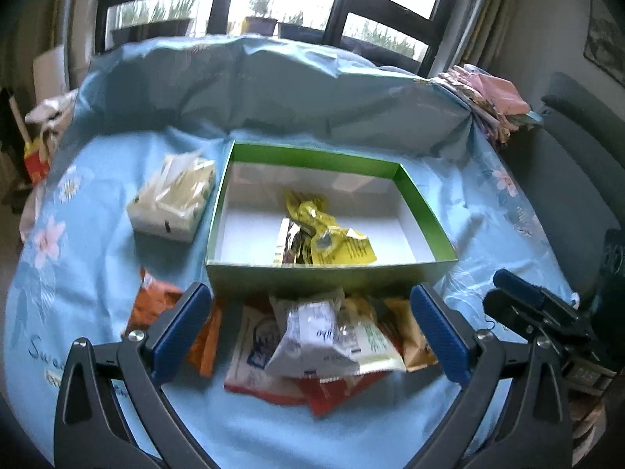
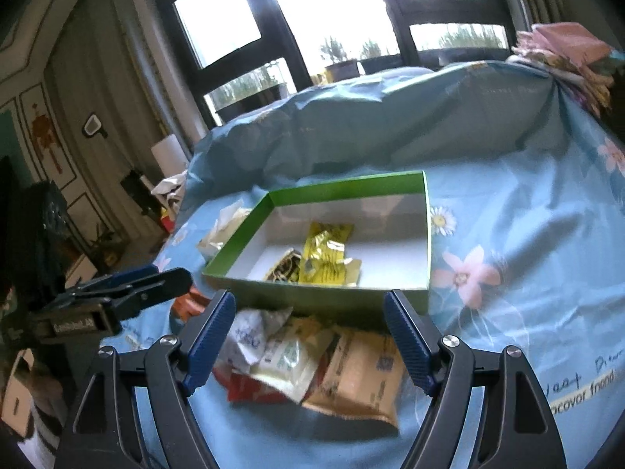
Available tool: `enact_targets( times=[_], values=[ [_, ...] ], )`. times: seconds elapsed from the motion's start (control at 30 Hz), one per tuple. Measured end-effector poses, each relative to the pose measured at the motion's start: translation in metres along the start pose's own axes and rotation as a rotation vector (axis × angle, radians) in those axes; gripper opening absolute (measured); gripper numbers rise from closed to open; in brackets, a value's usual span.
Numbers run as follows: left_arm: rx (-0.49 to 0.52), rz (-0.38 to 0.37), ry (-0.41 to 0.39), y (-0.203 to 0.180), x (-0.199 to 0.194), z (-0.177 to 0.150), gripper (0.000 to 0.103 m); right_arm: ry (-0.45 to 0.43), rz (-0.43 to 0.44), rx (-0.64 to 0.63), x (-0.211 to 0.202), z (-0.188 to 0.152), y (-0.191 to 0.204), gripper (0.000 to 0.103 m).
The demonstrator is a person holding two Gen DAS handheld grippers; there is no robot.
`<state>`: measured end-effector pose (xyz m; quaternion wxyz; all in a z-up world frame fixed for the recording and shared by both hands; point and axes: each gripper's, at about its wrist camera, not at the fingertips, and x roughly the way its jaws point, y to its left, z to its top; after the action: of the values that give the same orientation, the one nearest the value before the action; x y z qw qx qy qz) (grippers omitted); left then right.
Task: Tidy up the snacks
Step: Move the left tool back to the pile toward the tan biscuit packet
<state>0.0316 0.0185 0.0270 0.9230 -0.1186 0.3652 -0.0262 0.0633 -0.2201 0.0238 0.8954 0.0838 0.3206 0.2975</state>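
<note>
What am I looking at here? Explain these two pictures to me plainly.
No robot: a person holds one two-finger gripper in each hand, each carrying a camera looking out along its blue-padded fingers. One picture comes from the left gripper, the other from the right gripper; each also glimpses the other at its edge. Both stand open and hold nothing. On the blue flowered sheet sits an open green box already containing yellow snack packets. A pile of snack packets lies loose in front of it, and a tissue pack sits on its left.
</note>
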Motion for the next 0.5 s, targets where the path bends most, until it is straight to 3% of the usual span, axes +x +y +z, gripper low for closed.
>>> enact_targets(
  times=[0.1,0.27,0.5],
  values=[
    [-0.052,-0.056,0.041,0.009,0.0,-0.008,0.103,0.016,-0.002,0.021,-0.003,-0.012,-0.006,0.079],
    [-0.129,-0.218,0.071,0.019,0.001,-0.024,0.103,0.034,-0.012,0.051,-0.009,-0.028,-0.018,0.079],
    [-0.127,-0.355,0.183,0.0,0.016,-0.041,0.103,0.057,-0.034,0.115,-0.015,-0.044,-0.045,0.079]
  ],
)
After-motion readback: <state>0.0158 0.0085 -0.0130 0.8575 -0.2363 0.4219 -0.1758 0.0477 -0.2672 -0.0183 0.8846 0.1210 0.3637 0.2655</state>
